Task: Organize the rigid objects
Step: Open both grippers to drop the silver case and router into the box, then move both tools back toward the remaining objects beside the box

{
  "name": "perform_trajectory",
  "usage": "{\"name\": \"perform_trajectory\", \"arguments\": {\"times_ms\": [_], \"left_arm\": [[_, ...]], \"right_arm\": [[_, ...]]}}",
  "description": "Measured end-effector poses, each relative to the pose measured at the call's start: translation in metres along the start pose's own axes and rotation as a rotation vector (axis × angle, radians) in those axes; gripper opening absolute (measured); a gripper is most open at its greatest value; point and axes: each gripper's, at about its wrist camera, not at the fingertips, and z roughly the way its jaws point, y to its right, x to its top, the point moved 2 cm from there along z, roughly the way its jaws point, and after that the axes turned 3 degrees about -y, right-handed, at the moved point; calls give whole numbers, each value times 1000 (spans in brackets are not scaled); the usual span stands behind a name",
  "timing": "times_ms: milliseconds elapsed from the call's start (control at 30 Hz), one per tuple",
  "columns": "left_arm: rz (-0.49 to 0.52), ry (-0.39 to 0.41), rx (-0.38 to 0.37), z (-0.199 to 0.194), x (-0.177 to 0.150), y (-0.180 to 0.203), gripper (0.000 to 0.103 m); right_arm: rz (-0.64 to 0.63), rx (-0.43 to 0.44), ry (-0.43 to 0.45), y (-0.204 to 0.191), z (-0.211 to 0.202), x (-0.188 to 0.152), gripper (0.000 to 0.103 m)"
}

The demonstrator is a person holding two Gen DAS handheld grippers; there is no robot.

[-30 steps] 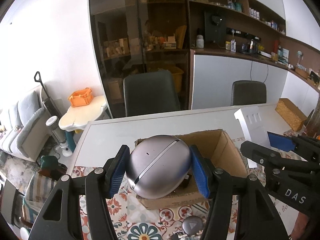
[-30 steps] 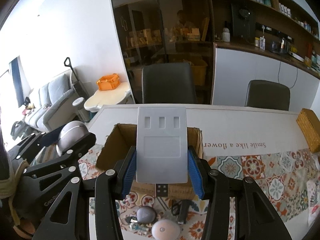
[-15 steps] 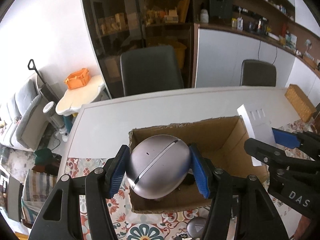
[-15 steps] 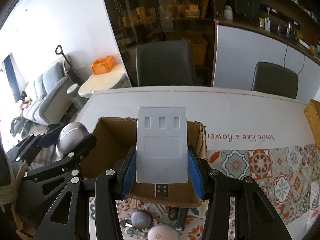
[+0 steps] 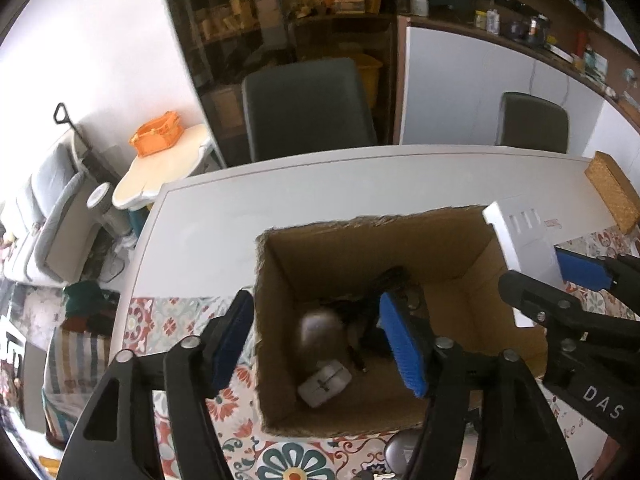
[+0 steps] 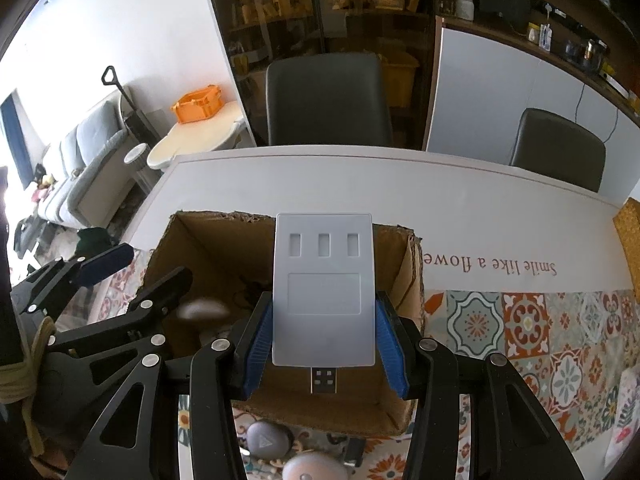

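Note:
An open cardboard box (image 5: 460,240) (image 6: 408,256) stands on the table. My left gripper (image 5: 316,336) is open over the box's left side. A silver egg-shaped device (image 5: 320,332) is blurred inside the box below it, also showing in the right wrist view (image 6: 200,310). A white mouse-like object (image 5: 324,384) and dark cables (image 5: 384,284) lie in the box. My right gripper (image 6: 322,342) is shut on a flat white USB hub (image 6: 323,292), held over the box's near right side; the hub also shows in the left wrist view (image 5: 524,240).
Two grey rounded devices (image 6: 268,440) (image 6: 312,468) lie on the patterned mat (image 6: 520,328) in front of the box. A wicker box (image 5: 612,196) sits at the table's right. Dark chairs (image 5: 308,108) stand behind the white table (image 5: 240,216).
My left gripper has opened and let go of the silver egg-shaped device, which has dropped into the box. Both grippers moved forward over the box. The right still holds the hub.

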Motion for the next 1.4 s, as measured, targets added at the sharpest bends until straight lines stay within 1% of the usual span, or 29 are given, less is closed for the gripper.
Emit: {"name": "perform_trajectory", "arguments": {"times_ms": [67,133,200,300,367,433,500,667,767,867,933,1033,1133,1400], "left_arm": [[-24,1,18,-2,-3,-6,70],[-47,6,37,-6,-6,-14,78],[-65,17,47,-10,-9,-20,83],[-88,27,46,-15,-11,-28,86],[-98,31,50,-18,-11,-31,86],[-101,38,52,-22,-13,-33,86],[-104,46,53,-27,-15,-33,86],[-106,78,36,-43,-23,-32,90],[-107,100,18,-55,-28,-28,95],[-106,127,21,-68,-34,-25,99],[-102,143,24,-76,-38,-23,102],[-102,164,36,-87,-45,-22,102],[-102,181,47,-97,-53,-21,103],[-135,156,27,-106,-77,-25,103]], "right_arm": [[-1,5,-7,0,2,0,48],[-3,10,-15,-1,4,0,48],[-7,17,-26,-3,7,-1,48],[-7,21,-32,-5,11,-1,48],[0,11,-34,-4,12,0,55],[6,-4,-27,-6,12,1,64],[17,-29,-22,-4,10,-1,66],[48,-29,-11,3,-3,-12,66],[59,-28,10,6,-15,-19,70],[52,-41,43,6,-33,-28,71],[45,-51,65,4,-44,-34,76],[38,-69,88,4,-59,-41,80],[32,-78,98,3,-69,-50,82],[18,-34,98,-1,-81,-76,82]]}}
